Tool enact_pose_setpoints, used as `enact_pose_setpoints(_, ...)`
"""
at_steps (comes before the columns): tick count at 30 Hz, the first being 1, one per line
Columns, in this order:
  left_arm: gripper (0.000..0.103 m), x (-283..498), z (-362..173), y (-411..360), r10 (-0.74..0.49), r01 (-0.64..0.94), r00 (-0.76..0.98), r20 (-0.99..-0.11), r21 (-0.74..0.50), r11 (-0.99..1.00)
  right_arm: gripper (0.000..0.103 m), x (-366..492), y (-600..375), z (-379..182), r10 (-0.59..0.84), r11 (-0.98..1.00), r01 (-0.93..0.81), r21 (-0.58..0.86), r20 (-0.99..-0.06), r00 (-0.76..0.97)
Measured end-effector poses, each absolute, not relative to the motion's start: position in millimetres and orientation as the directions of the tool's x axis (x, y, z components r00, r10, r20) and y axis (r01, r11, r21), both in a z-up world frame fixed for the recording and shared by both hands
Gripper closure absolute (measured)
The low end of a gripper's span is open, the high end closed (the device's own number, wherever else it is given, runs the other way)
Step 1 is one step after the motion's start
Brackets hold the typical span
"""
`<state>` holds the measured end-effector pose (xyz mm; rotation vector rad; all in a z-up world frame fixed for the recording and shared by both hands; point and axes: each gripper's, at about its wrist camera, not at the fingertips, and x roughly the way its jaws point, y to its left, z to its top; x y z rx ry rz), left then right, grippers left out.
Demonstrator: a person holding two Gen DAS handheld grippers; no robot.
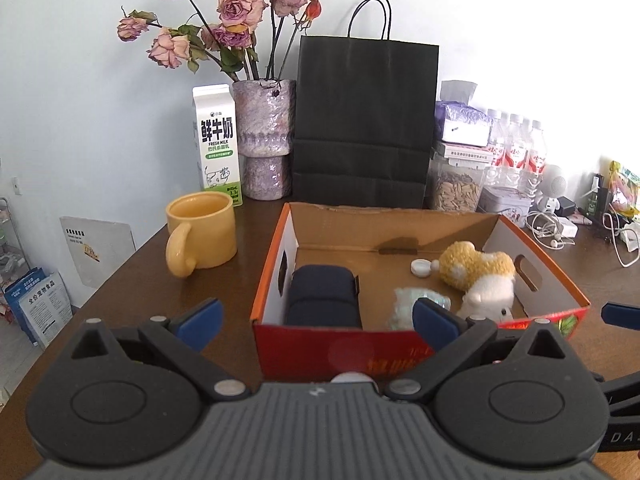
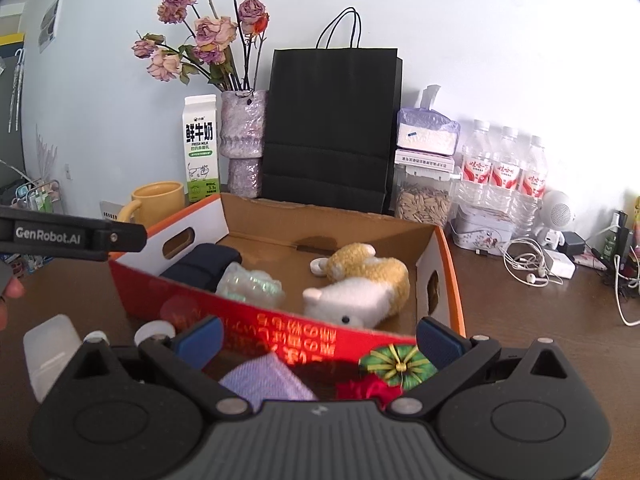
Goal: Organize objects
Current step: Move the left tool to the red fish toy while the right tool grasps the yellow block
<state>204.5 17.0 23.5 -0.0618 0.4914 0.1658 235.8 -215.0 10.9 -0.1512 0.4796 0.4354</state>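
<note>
- Cardboard box point(image 1: 400, 224) sits mid-table on the brown table point(image 1: 132, 280), open top. Inside: dark pouch point(image 1: 322, 294) at 9 o'clock, crumpled clear wrapper point(image 2: 250, 282) near the front wall, plush toy point(image 2: 360, 284) at 3 o'clock, small white cap point(image 1: 420, 268) toward the back.
- Still outside, just before the box's red front wall: lilac cloth point(image 2: 268, 380) and a translucent white container point(image 2: 50, 346) at 8 o'clock of the right wrist view.
- Left gripper point(image 1: 316, 320): fingers spread wide, nothing between them, hovering before the box front.
- Right gripper point(image 2: 318, 340): fingers likewise apart and empty, with the lilac cloth just below the gap.
- Step in hand (judgement): between placements; loose items remain to collect.
- Next move likely calls for lowering onto the cloth, closing, then lifting over the front wall (red lip is the edge to clear).
- Room: box centre is free; yellow mug point(image 1: 202, 236) stands beside the box at 10 o'clock, earphone cables point(image 2: 532, 264) at 3 o'clock.
</note>
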Motion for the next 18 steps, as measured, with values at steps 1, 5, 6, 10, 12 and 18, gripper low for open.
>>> enact_pose_setpoints(1,0.000,199.2,22.5,16.6,0.144,-0.173,0.867,-0.476,-0.018,0.985,0.000,230.7,-216.6,10.4,0.368,0.898,-0.438,-0.039,-0.477,0.798)
enact_pose_setpoints(5,0.000,179.2,17.7,13.4,0.138,-0.165,0.862,-0.487,-0.012,0.986,0.000,211.2,-223.5,7.6,0.369,0.900,-0.436,-0.033,-0.478,0.797)
enact_pose_setpoints(6,0.000,173.8,15.9,12.2,0.136,-0.161,0.861,-0.490,-0.010,0.987,0.000,205.7,-225.6,6.4,0.369,0.900,-0.436,-0.032,-0.480,0.796)
enact_pose_setpoints(10,0.000,155.4,7.9,7.4,0.121,-0.142,0.854,-0.507,-0.004,0.990,0.000,187.3,-232.0,1.0,0.367,0.900,-0.436,-0.030,-0.488,0.791)
enact_pose_setpoints(12,0.000,146.8,3.3,5.5,0.107,-0.128,0.851,-0.514,-0.006,0.992,0.000,178.1,-235.7,-2.2,0.367,0.899,-0.436,-0.028,-0.492,0.789)
enact_pose_setpoints(18,0.000,124.6,-11.2,-3.8,0.079,-0.095,0.833,-0.547,-0.002,0.995,0.000,153.7,-246.5,-15.0,0.363,0.899,-0.436,-0.023,-0.516,0.776)
